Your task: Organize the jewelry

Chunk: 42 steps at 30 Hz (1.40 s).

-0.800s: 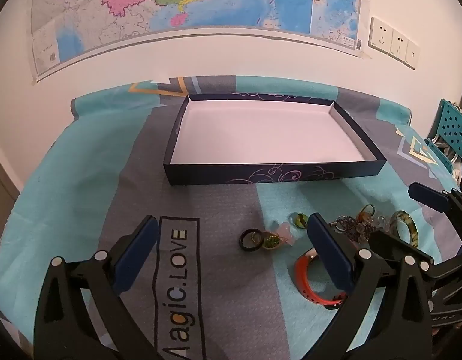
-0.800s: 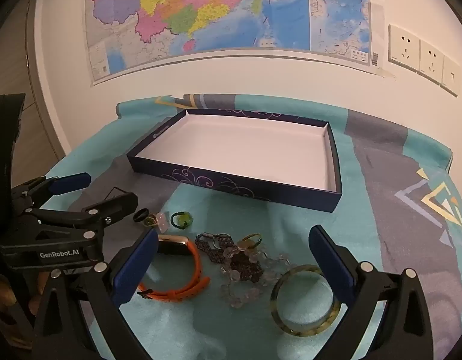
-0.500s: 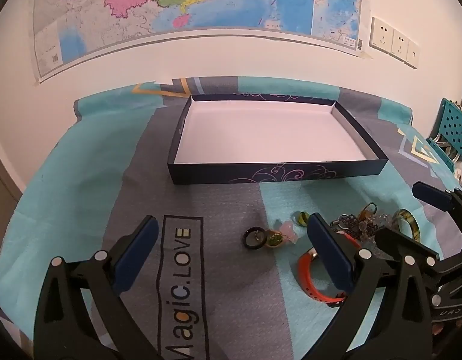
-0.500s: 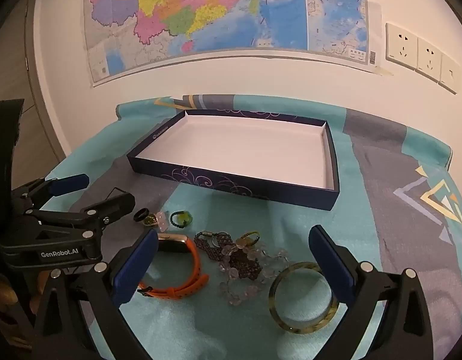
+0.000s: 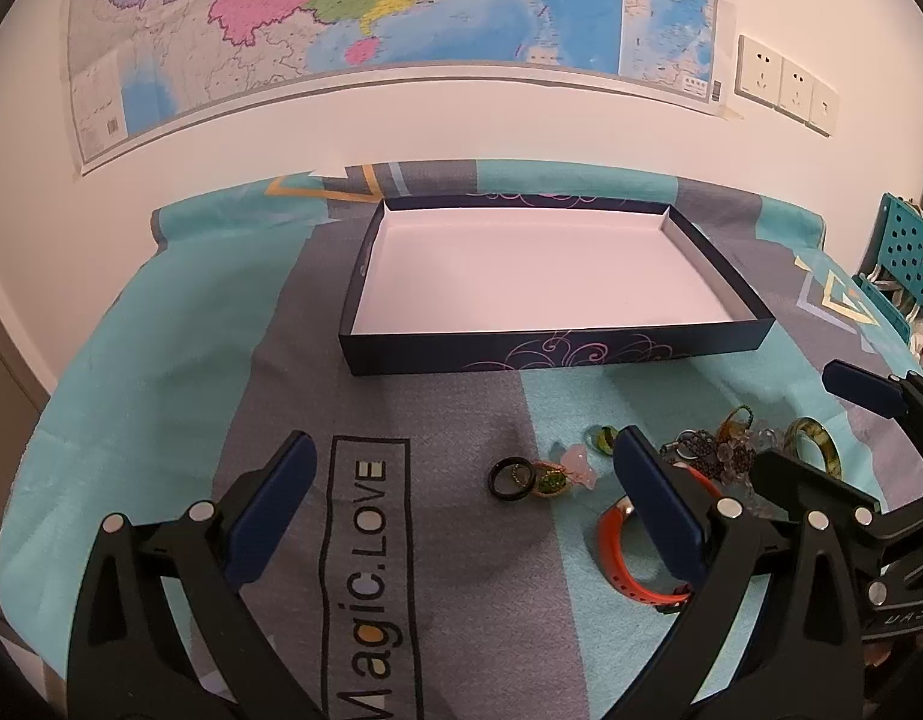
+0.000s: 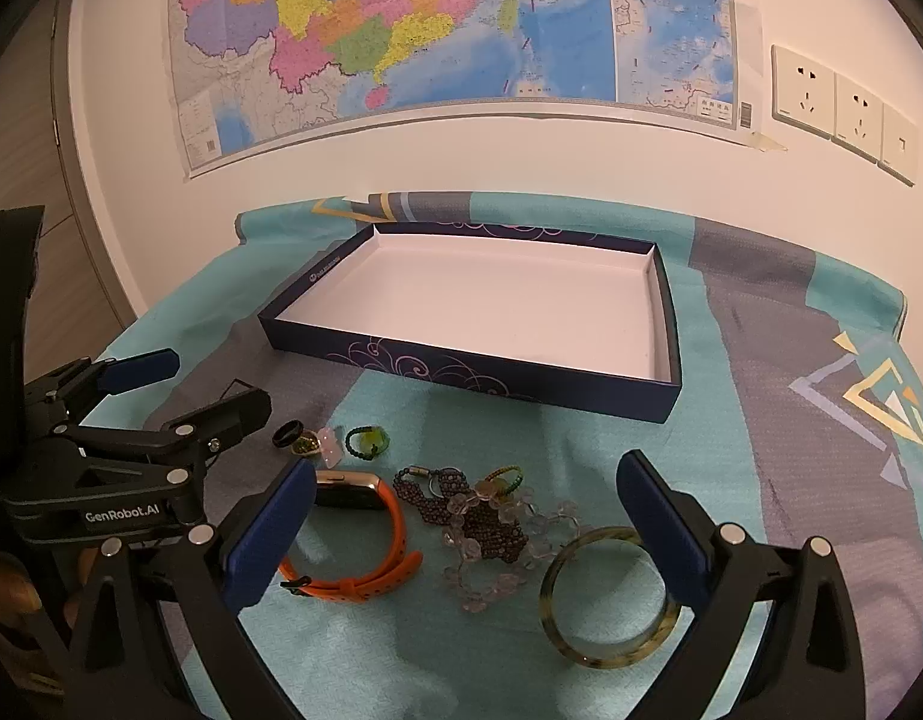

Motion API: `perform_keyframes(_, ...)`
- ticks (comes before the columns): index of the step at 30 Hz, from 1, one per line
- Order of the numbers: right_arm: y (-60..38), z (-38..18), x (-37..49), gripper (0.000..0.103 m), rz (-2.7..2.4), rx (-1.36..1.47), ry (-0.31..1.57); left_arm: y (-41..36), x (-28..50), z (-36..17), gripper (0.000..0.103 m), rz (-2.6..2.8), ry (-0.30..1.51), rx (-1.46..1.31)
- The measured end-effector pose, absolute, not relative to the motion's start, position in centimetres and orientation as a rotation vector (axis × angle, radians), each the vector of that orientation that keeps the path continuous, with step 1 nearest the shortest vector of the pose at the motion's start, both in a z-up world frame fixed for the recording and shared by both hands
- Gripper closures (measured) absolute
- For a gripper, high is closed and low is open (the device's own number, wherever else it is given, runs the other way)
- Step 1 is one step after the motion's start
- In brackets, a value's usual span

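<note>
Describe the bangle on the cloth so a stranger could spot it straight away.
Start at the dark blue tray on the teal and grey cloth. In front of it lies a cluster of jewelry; in the right wrist view the bangle is at its right end, beside the bead bracelets. It alone is a rigid, mottled olive-green hoop, the widest ring there.

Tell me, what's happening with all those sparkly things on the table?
A person holds a hand-held gripper in each hand: the left hand-held gripper and the right hand-held gripper, both open and holding nothing. The jewelry lies on the cloth: an orange watch band, a beaded bracelet pile, a greenish bangle and small rings. The dark blue box behind them has nothing in it yet.
</note>
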State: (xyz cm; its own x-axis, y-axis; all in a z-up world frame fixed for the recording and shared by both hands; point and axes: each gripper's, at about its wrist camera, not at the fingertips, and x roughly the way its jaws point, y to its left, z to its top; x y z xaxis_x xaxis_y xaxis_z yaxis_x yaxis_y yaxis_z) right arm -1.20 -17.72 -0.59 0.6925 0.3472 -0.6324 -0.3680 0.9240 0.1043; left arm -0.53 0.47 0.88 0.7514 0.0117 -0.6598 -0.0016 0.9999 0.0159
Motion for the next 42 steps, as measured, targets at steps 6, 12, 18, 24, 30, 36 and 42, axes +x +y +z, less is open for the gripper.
perform_keyframes(6, -17.73, -0.56, -1.18, 0.006, 0.402, -0.030, 0.703, 0.44, -0.54, 0.76, 0.005, 0.006, 0.719, 0.013)
perform_keyframes(12, -17.63, -0.64, -1.12, 0.006, 0.407, -0.031, 0.704, 0.35, -0.57, 0.70, 0.005, 0.005, 0.715, 0.012)
perform_keyframes(18, -17.52, -0.72, -0.99, 0.006, 0.413, -0.028, 0.707, 0.30, -0.60, 0.70, 0.005, 0.004, 0.714, 0.010)
perform_keyframes(24, -17.53, -0.83, -0.97, 0.006, 0.414, -0.028, 0.710, 0.21, -0.72, 0.62, 0.005, 0.003, 0.713, 0.009)
perform_keyframes(30, -17.52, -0.92, -1.05, 0.006, 0.417, -0.025, 0.710, 0.08, -0.76, 0.55, 0.005, 0.000, 0.713, 0.010)
perform_keyframes(36, -17.59, -0.93, -1.02, 0.006, 0.417, -0.024, 0.709, 0.02, -0.78, 0.41, 0.005, -0.001, 0.714, 0.009)
perform_keyframes(42, -17.55, -0.96, -1.16, 0.006, 0.419, -0.023, 0.710, -0.01, -0.80, 0.36, 0.005, -0.002, 0.715, 0.009)
